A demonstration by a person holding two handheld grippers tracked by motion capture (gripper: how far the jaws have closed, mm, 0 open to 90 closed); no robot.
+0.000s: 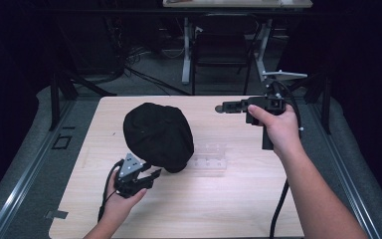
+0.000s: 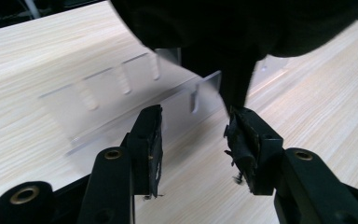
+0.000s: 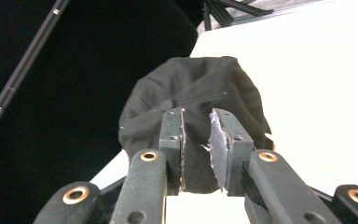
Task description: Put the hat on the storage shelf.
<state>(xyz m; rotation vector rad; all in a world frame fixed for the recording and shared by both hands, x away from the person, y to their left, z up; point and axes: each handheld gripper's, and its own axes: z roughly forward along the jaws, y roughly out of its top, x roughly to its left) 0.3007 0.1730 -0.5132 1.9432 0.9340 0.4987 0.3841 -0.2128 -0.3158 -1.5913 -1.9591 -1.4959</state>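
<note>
While the left gripper (image 1: 149,175) sits low near the worktop's (image 1: 238,209) front-left part, its jaws stand released, with bare wood between them in the left gripper view, just in front of the black cap's (image 1: 158,135) near edge. That cap rests mounded left of the worktop's middle, partly over a clear plastic rack (image 1: 210,158) lying flat beside it. Toward the far right corner, the right gripper (image 1: 220,108) is held up above the surface, pointing left at the cap, its jaws slightly parted and grasping nothing.
</note>
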